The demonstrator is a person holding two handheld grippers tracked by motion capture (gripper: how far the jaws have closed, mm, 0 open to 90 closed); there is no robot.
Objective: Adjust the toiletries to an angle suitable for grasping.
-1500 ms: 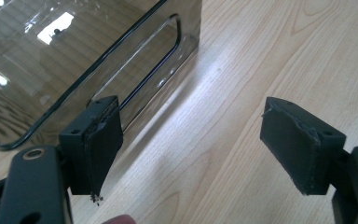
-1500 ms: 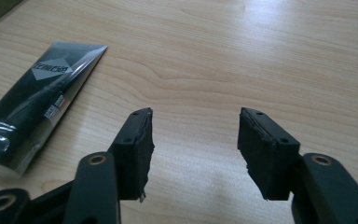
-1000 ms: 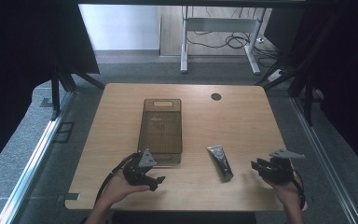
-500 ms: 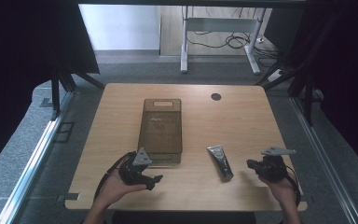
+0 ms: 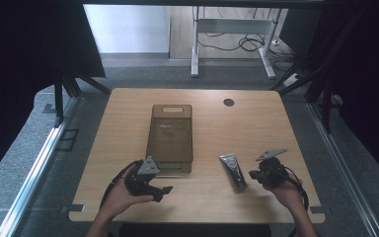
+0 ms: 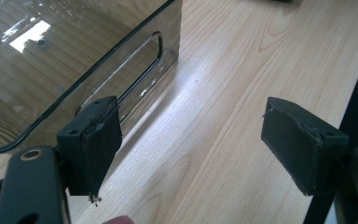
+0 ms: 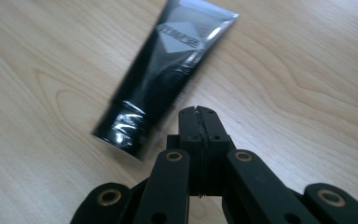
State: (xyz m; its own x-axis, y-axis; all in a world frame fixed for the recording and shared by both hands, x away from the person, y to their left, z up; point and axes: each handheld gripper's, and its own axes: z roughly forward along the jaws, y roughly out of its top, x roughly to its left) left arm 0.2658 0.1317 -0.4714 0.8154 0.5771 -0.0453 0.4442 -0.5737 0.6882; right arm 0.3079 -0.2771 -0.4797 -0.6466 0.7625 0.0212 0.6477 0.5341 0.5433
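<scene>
We work at a light wood table (image 5: 207, 123) w/ a hand-held gripper in each hand. Our left hand-held gripper (image 5: 162, 190) sits at the near left, just in front of the near end of the smoky clear tray (image 5: 171, 132), which lies lengthwise approx. mid-table, handle slot at its far end. In the left gripper view our left hand-held gripper (image 6: 191, 149) has its jaws spread wide w/ nothing but bare wood between the pads (image 6: 291, 140); the tray (image 6: 51, 60) w/ a handle slot in its end wall lies just beyond and beside one pad, apart from it. Our right hand-held gripper (image 5: 253, 175) is at the near right, tips pointing left twd the black tube (image 5: 233, 171), just beside its near end, a small gap showing btwn them. Its jaws have just been closing and in the right gripper view our right hand-held gripper (image 7: 199, 122) has its pads pressed flat together, holding nothing. The tube (image 7: 170, 70) lies flat on the wood just past the tips and to their left, cap end nearest them, crimped end pointing away. A dark round grommet (image 5: 228, 102) sits at the far right of the table, well apart from everything.
</scene>
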